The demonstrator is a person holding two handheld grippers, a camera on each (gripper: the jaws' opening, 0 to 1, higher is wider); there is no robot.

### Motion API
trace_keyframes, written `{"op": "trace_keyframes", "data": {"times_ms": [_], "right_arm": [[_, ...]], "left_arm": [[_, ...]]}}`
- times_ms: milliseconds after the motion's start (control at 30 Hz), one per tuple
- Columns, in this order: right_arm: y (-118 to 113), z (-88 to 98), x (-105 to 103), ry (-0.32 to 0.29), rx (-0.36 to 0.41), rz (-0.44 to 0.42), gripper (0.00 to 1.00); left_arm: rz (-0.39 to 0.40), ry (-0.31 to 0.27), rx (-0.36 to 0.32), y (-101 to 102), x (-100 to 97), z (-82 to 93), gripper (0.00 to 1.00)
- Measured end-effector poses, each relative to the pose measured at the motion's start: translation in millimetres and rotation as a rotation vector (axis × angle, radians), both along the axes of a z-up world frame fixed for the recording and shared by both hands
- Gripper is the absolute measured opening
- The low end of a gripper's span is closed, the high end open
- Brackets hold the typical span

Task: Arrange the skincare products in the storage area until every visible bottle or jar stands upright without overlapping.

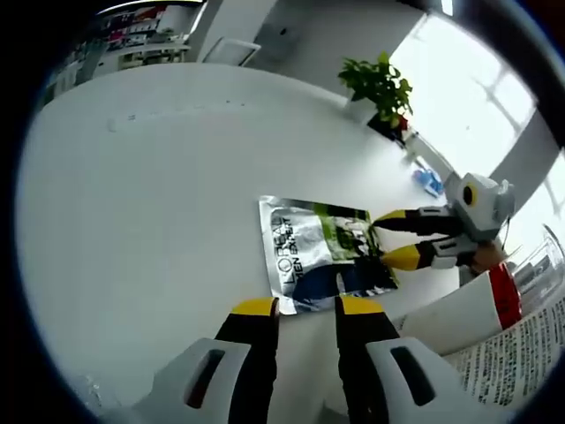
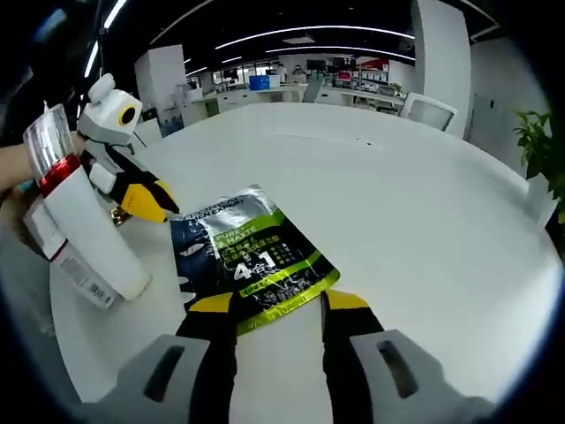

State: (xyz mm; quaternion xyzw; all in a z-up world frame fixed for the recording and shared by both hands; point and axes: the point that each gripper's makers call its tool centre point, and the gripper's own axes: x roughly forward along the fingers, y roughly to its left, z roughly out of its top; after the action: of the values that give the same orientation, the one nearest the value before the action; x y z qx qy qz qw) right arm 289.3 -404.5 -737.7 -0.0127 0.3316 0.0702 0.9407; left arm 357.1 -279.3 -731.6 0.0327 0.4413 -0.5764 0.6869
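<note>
Sachet (image 2: 250, 258) flat on table (image 2: 424, 203) | tube (image 2: 93, 234) cut off | both grippers' jaws apart, ungripped.

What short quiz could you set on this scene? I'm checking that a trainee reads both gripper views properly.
1. True or false: the silver, green and blue foil sachet stands upright on the round white table.
2. Multiple choice: what colour is the band below the clear cap of the white plastic tube? A blue; B red; C yellow.
3. Fill in: the jaws of the right gripper and the left gripper are both ____.
Key: 1 false, it lies flat; 2 B; 3 open.
</note>
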Motion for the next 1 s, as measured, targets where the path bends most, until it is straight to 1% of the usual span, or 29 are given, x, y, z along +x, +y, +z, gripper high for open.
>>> {"op": "trace_keyframes", "data": {"times_ms": [133, 200, 233, 267, 300, 433, 533, 633, 700, 733, 800, 833, 933, 1000], "right_arm": [[-0.7, -0.7, 0.2, -0.010, 0.000, 0.001, 0.38], [-1.3, -1.4, -0.1, -0.025, 0.003, -0.001, 0.38], [-0.9, -1.5, -0.3, -0.030, 0.006, -0.004, 0.38], [-0.7, -1.4, -0.1, -0.034, 0.006, -0.005, 0.38], [-0.3, -1.6, 0.5, -0.035, 0.006, -0.006, 0.38], [-0.5, -2.1, 1.2, -0.033, 0.005, -0.007, 0.38], [3.6, -2.7, 2.8, -0.045, 0.016, -0.001, 0.34], [5.7, -2.6, 3.9, -0.043, 0.010, 0.001, 0.34], [5.5, -2.5, 3.6, -0.044, 0.014, 0.000, 0.34], [5.7, -2.4, 3.5, -0.046, 0.017, 0.000, 0.34], [6.2, -2.3, 3.6, -0.049, 0.019, -0.002, 0.34], [6.7, -2.3, 3.6, -0.050, 0.021, -0.003, 0.34], [7.0, -2.4, 3.3, -0.056, 0.024, -0.003, 0.34], [6.8, -2.4, 3.3, -0.057, 0.023, -0.003, 0.34]], "left_arm": [[0.024, 0.028, -0.006, -0.6, 4.0, -3.4, 0.21], [0.039, 0.037, -0.010, -0.1, 9.0, -2.6, 0.18], [0.053, 0.039, -0.015, -0.2, 11.6, -1.5, 0.19], [0.056, 0.032, -0.015, 0.7, 12.7, -0.7, 0.21], [0.051, 0.032, -0.009, 1.4, 12.1, -1.5, 0.24], [0.040, 0.028, 0.006, 3.8, 8.9, -4.2, 0.24], [0.047, 0.042, -0.008, -0.2, 7.1, -4.7, 0.23], [0.051, 0.051, -0.019, -3.2, 5.8, -4.0, 0.25], [0.070, 0.074, -0.030, -3.9, 6.9, -4.5, 0.24], [0.105, 0.123, -0.044, -5.2, 5.6, -2.9, 0.25], [0.120, 0.169, -0.080, -8.4, 3.8, 0.9, 0.25], [0.118, 0.170, -0.079, -8.1, 3.8, 0.6, 0.24], [0.103, 0.148, -0.065, -6.5, 3.7, -1.1, 0.20], [0.115, 0.166, -0.066, -6.6, 3.2, -2.5, 0.21]]}}
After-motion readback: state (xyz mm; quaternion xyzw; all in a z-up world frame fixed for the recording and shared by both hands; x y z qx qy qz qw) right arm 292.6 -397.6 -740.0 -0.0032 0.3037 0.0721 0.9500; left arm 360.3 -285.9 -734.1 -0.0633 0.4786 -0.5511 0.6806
